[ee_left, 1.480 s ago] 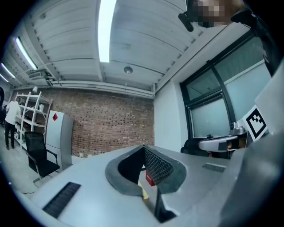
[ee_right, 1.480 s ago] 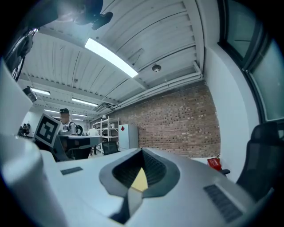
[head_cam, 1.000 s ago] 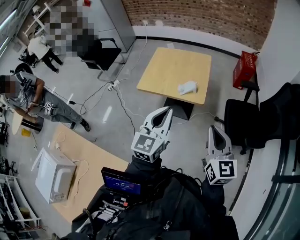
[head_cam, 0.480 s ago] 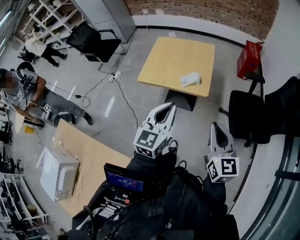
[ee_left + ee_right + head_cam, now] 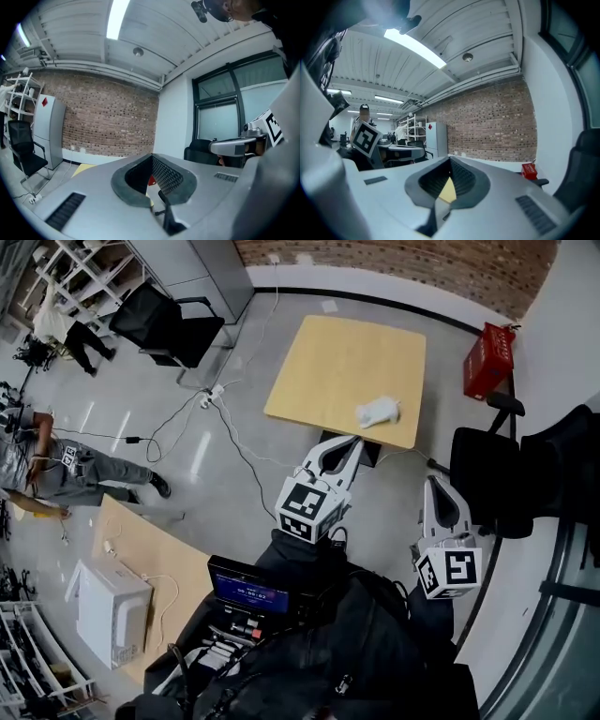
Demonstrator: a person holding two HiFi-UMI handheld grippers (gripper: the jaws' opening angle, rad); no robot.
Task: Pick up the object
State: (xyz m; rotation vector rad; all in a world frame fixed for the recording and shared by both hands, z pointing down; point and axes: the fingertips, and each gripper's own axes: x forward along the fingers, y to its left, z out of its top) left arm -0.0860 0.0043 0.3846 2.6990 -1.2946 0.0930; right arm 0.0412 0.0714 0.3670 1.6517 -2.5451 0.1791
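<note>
Holds the left gripper out over the grey floor, jaws closed tip to tip with nothing between them. Carries the right gripper alongside, to the right and a little nearer the body, jaws likewise pressed together and empty. Finds the task's thing, a small white crumpled object, lying ahead of the left jaws and slightly to their right, on the near right part of a square light-wood counter, well apart from both pairs of jaws and untouched. Shows a sliver of that counter's yellow top through the gap behind the right jaws' closed tips in the right gripper view. Places a red box beyond the right jaws, against the white wall, and a black office chair just right of them. Sets a second black chair far left of the left jaws, a white power strip and its cables on the floor between. Catches, behind and left of the jaws, a white boxy appliance on another wooden counter and a person in grey trousers at far left. Closes on a brick wall beyond everything.
</note>
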